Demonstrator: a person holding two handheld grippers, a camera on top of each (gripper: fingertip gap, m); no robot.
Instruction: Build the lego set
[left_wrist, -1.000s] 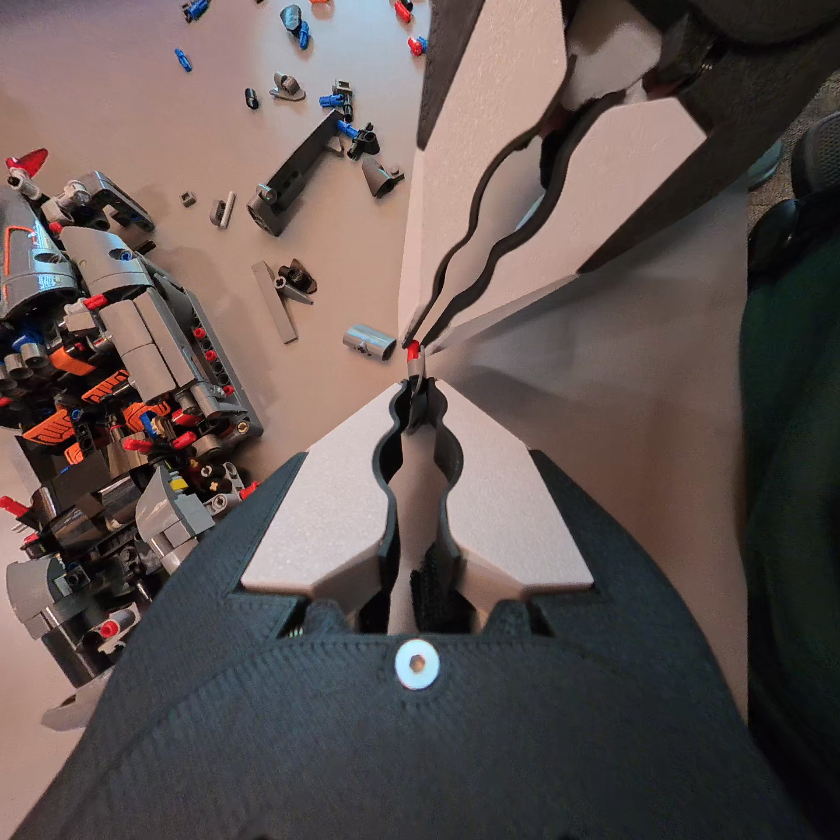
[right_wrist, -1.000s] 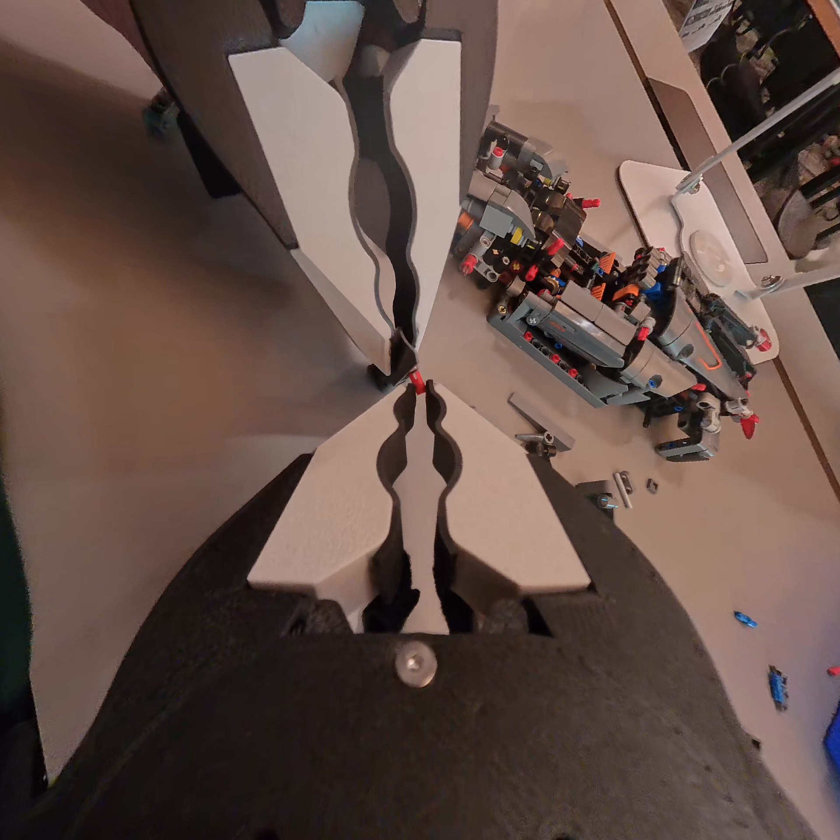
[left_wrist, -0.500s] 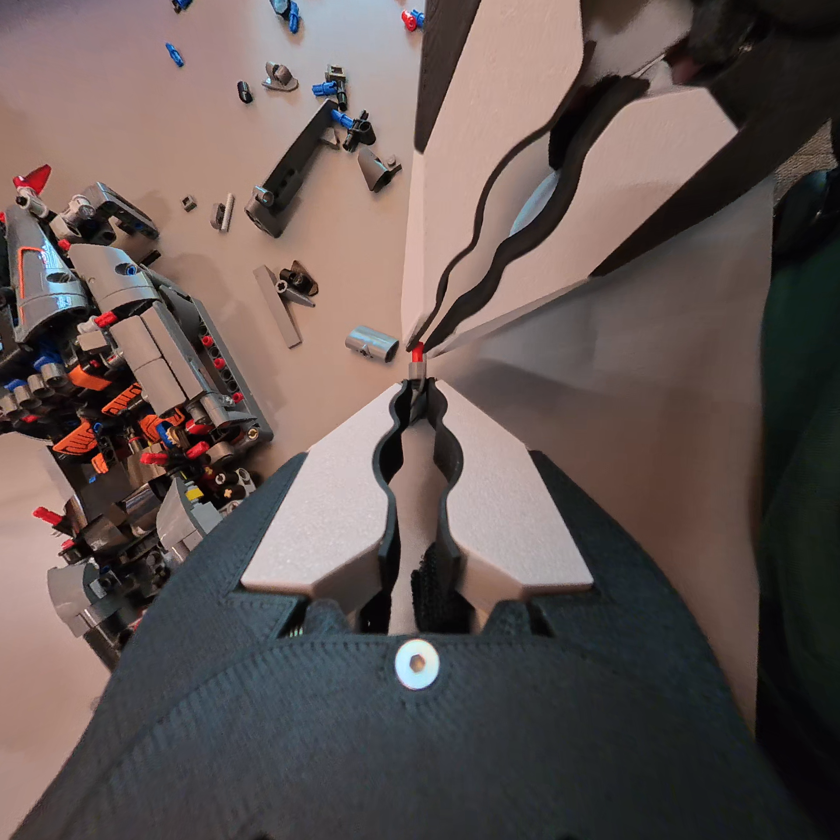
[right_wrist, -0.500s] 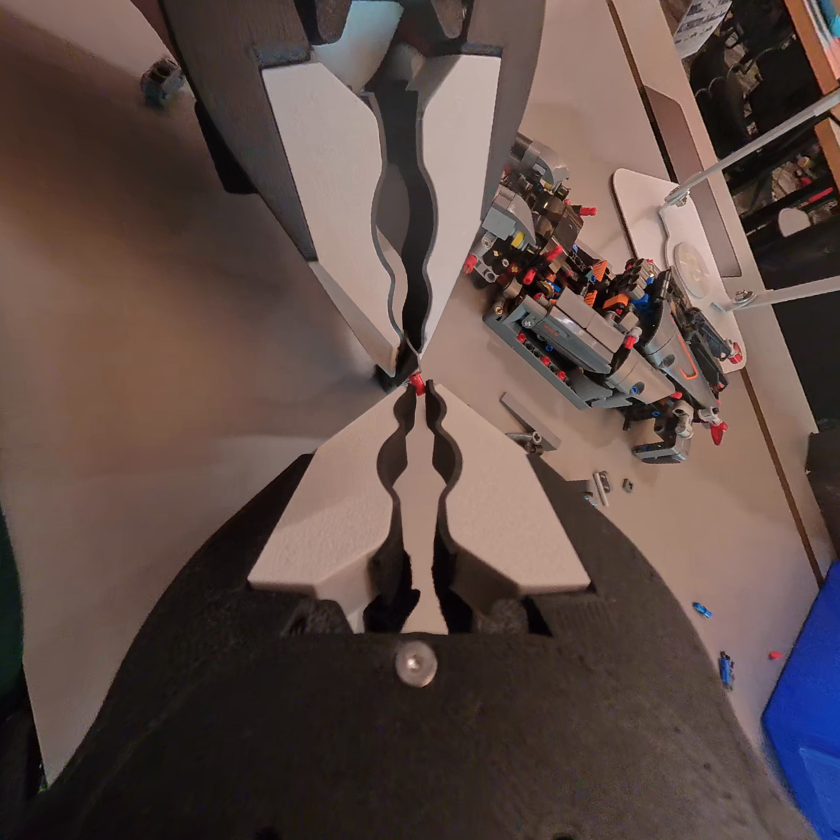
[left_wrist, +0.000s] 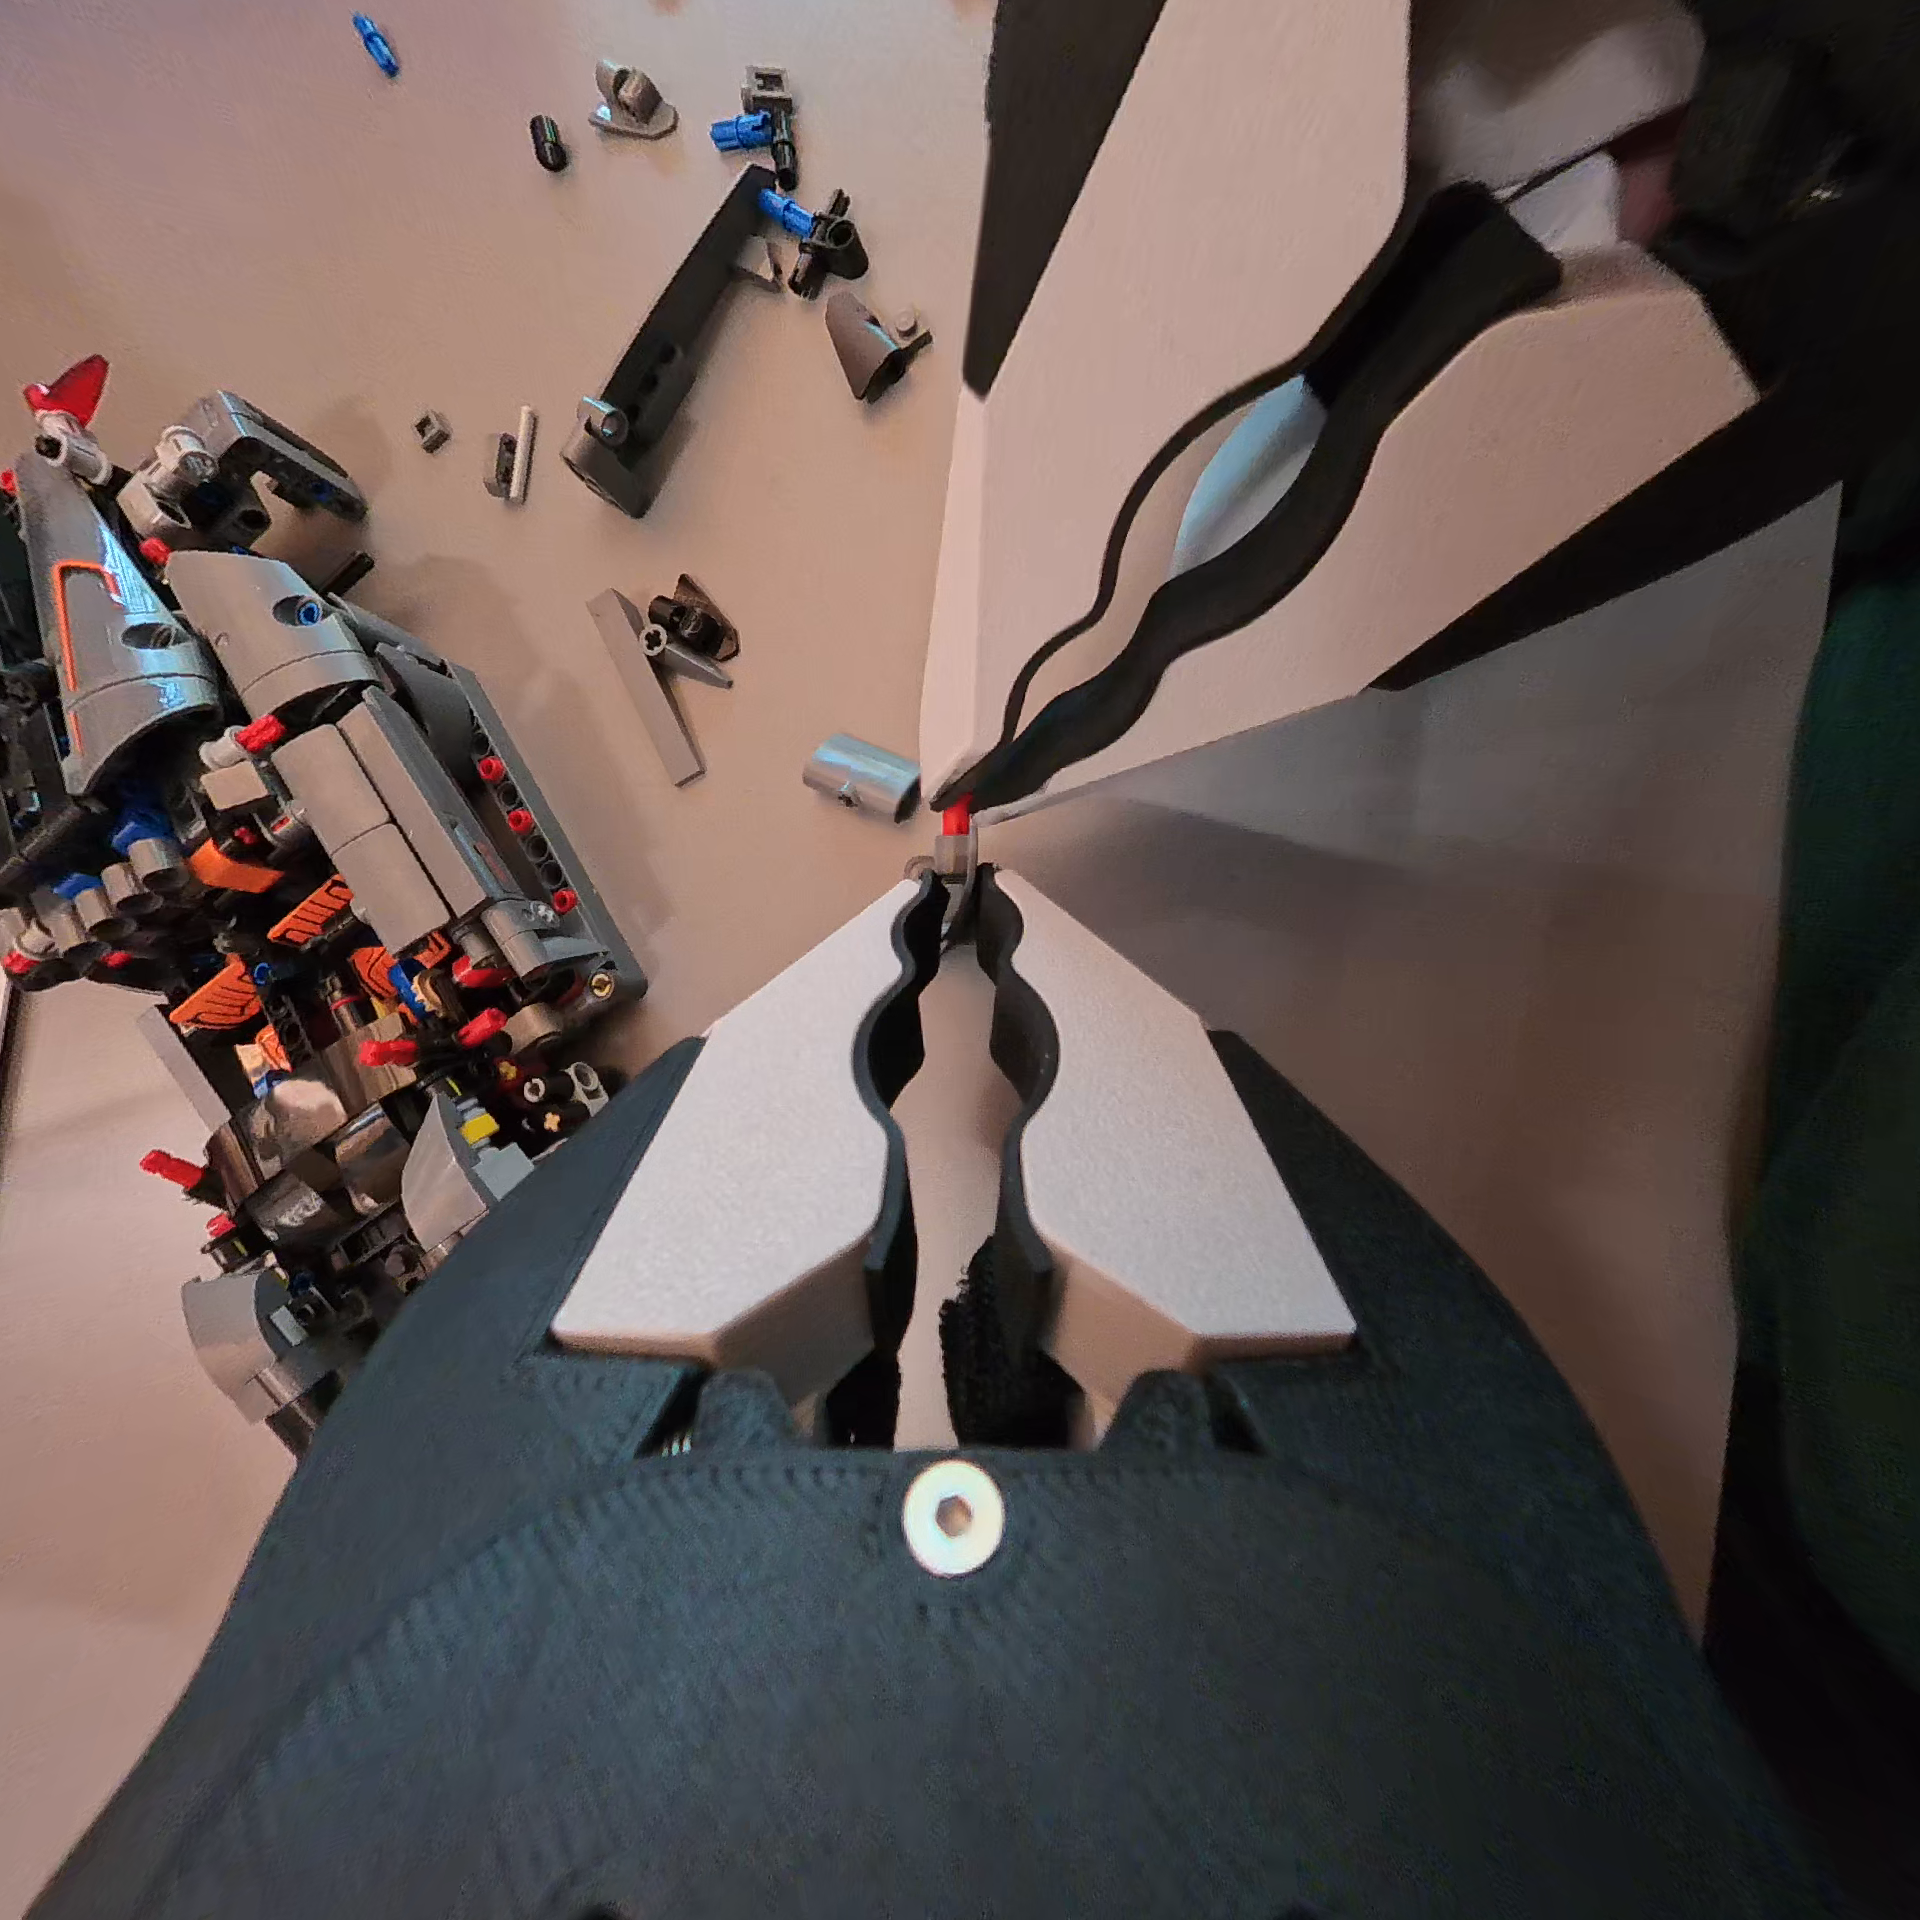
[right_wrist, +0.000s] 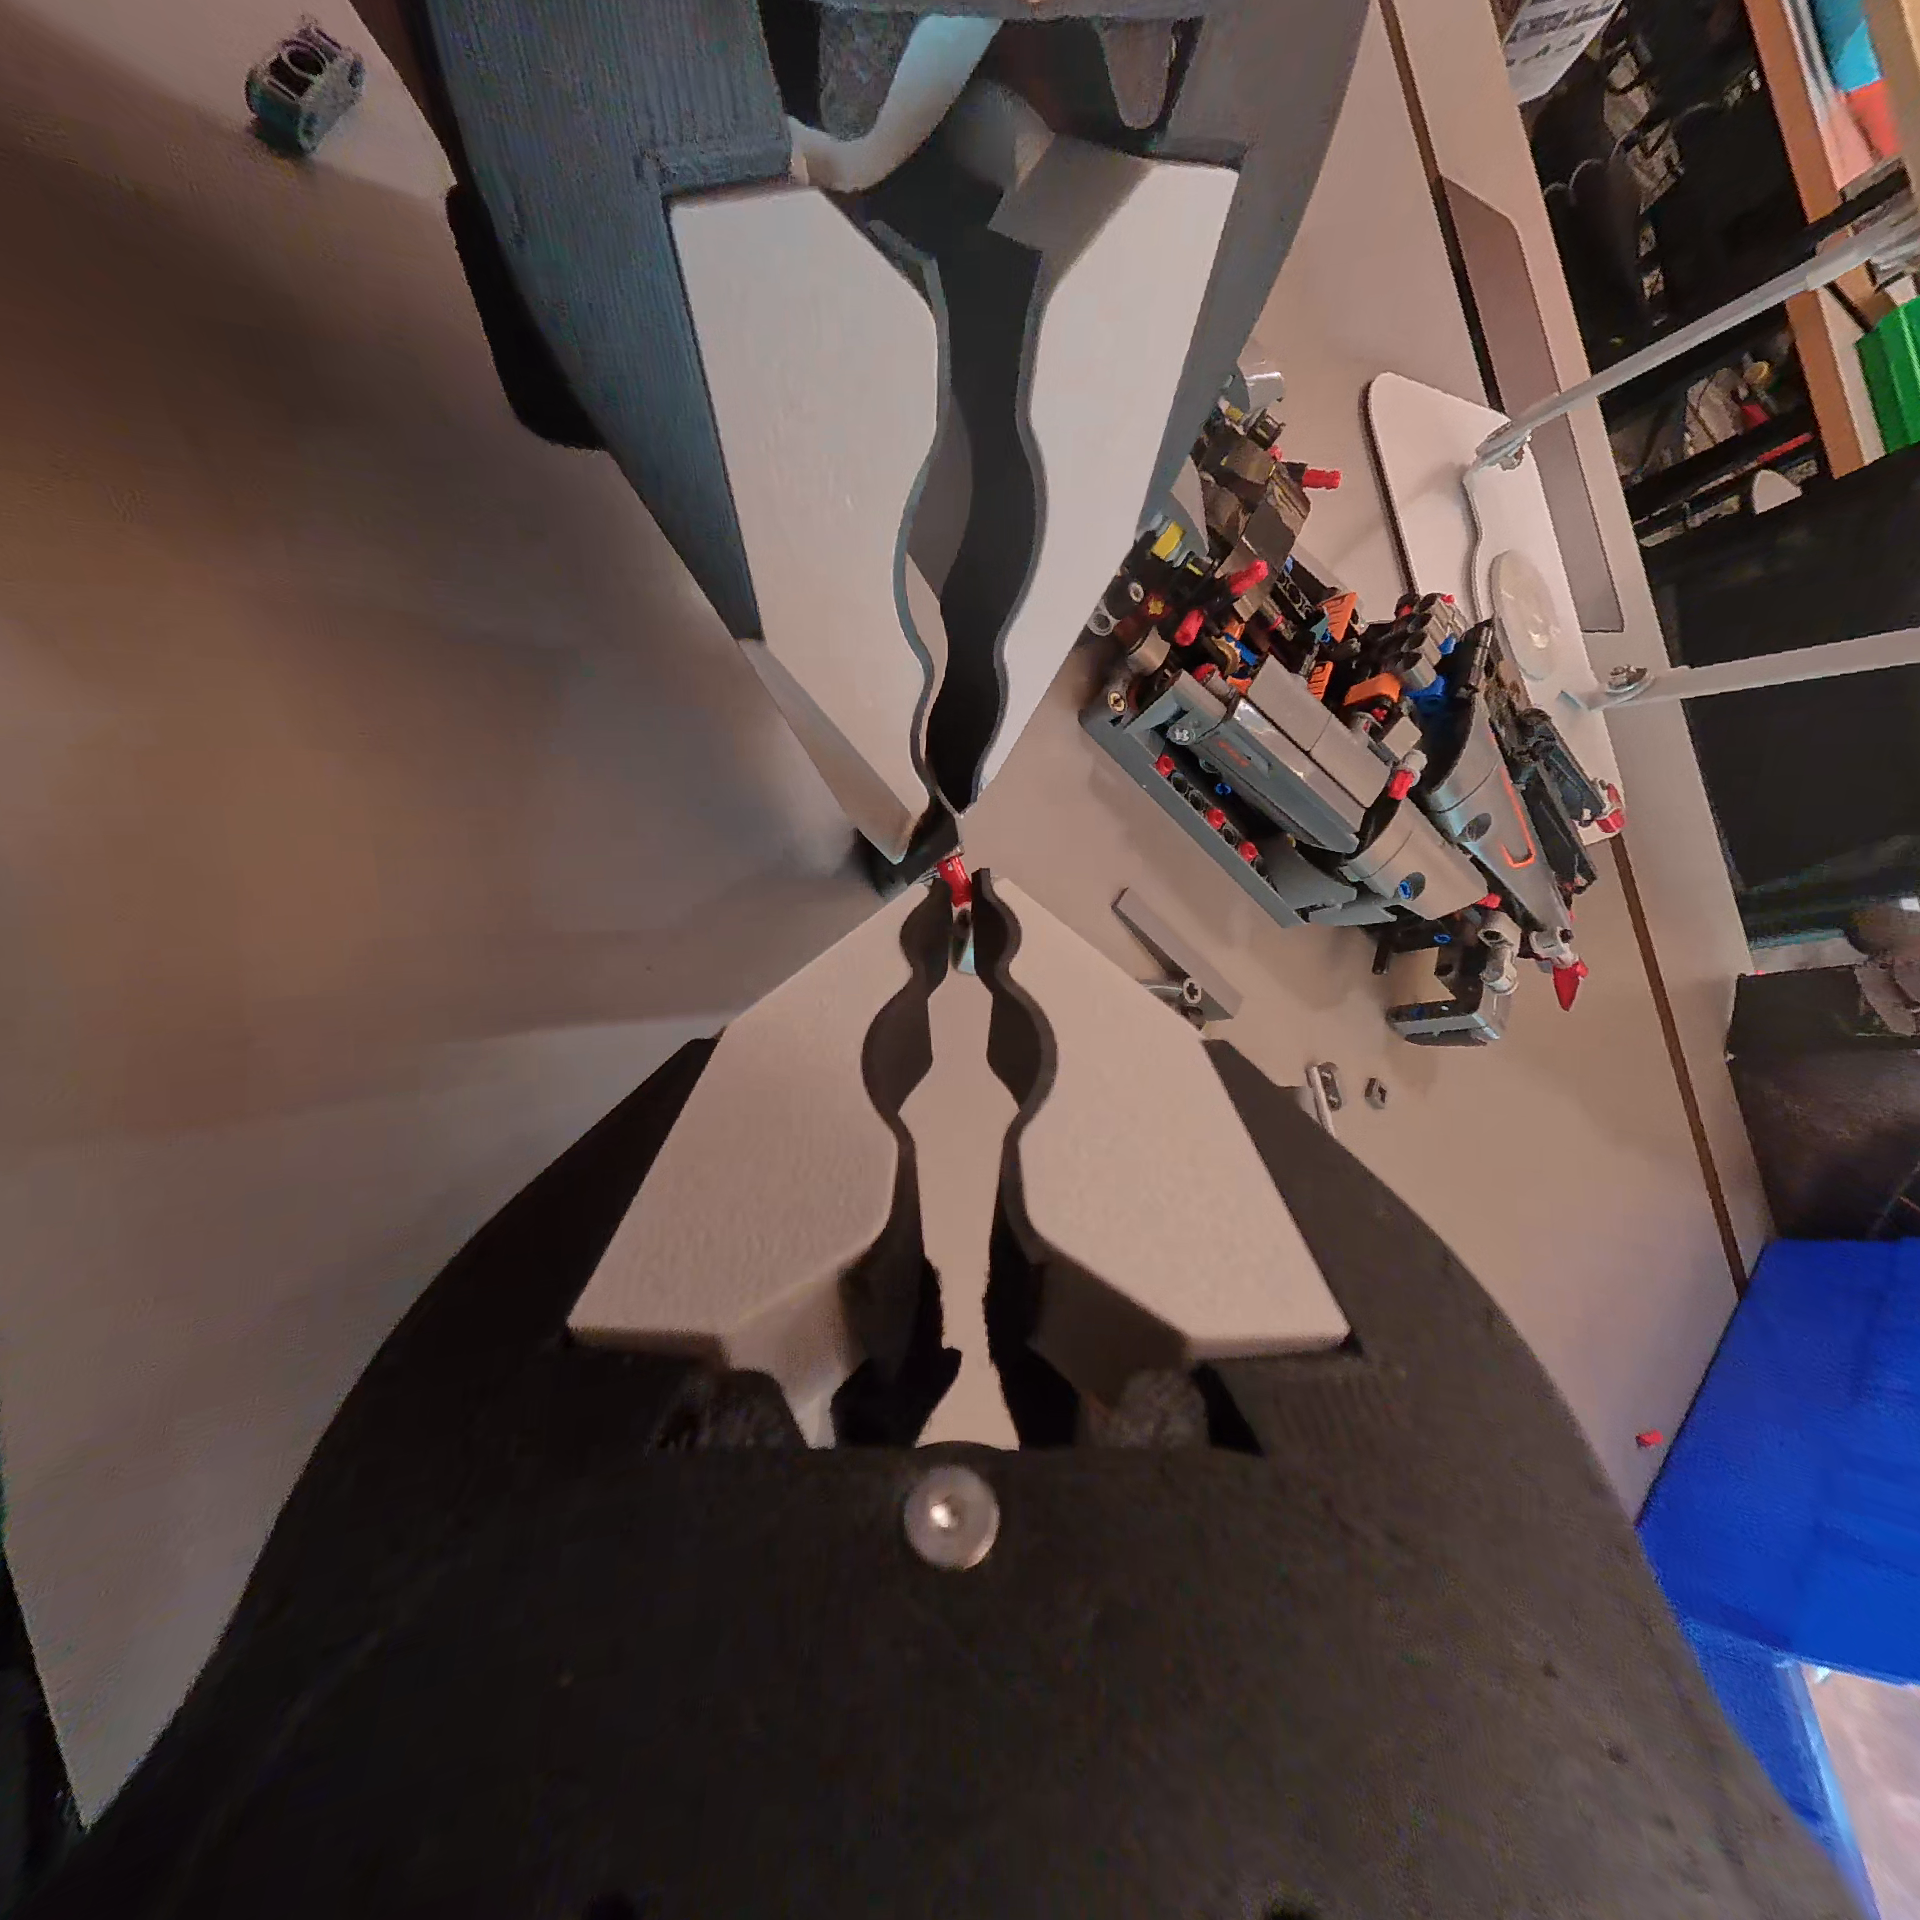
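Note:
My left gripper (left_wrist: 954, 885) is shut on a small grey piece (left_wrist: 954, 858) and holds it above the table. A red pin (left_wrist: 958, 821) sticks out of that piece. My right gripper (right_wrist: 961, 896) is shut on the red pin (right_wrist: 954, 879). The two grippers meet tip to tip. The right gripper (left_wrist: 961, 798) comes in from the upper right in the left wrist view. The left gripper (right_wrist: 951, 816) comes in from the top in the right wrist view. The partly built grey, black and orange lego model (left_wrist: 312, 831) lies on the table to the left, and also shows in the right wrist view (right_wrist: 1351, 748).
Loose parts lie on the table: a silver tube connector (left_wrist: 862, 777), a grey plate (left_wrist: 644, 686), a long black beam (left_wrist: 665, 353), blue pins (left_wrist: 743, 130). A blue bin (right_wrist: 1808, 1455) and a white stand base (right_wrist: 1455, 520) sit at the right. A person's green clothing (left_wrist: 1849, 1039) is close. Less than 4 cm separates the two grippers' tips. The grey plate (left_wrist: 644, 686) is about equally far from each gripper, around 10 cm. It is also in sight in the right wrist view (right_wrist: 1181, 952).
Both grippers stay tip to tip on the pin and the grey piece. The right wrist view has swung, so the blue bin has come in at the lower right.

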